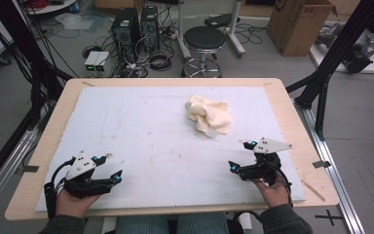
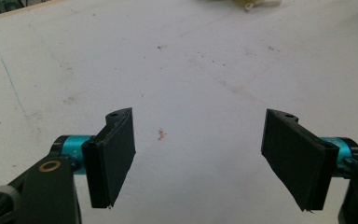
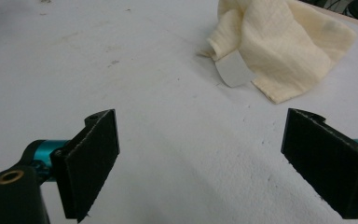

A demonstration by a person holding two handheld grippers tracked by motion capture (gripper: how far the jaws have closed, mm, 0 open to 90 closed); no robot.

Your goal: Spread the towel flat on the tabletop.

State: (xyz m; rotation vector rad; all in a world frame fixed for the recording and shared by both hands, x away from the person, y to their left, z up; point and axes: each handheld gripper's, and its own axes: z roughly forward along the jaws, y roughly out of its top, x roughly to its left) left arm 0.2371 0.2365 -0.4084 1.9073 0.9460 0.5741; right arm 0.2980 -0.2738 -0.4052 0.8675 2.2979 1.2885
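A crumpled cream cloth (image 1: 207,114) lies on the white mat, right of centre and toward the far side; in the right gripper view the cloth (image 3: 279,46) shows a white tag at its near edge. My right gripper (image 1: 242,155) rests near the front right of the mat, a short way in front of the cloth, open and holding nothing. Its jaws stand wide apart in the right gripper view (image 3: 214,163). My left gripper (image 1: 113,166) sits at the front left, far from the cloth, also open and holding nothing, with bare mat between its jaws (image 2: 200,158).
The white mat (image 1: 141,131) covers a wooden table (image 1: 44,146) with edges on all sides. Beyond the table stand a black stool (image 1: 204,41), computer towers (image 1: 135,29), tangled cables and a cardboard box (image 1: 299,22). Black frame posts flank the table.
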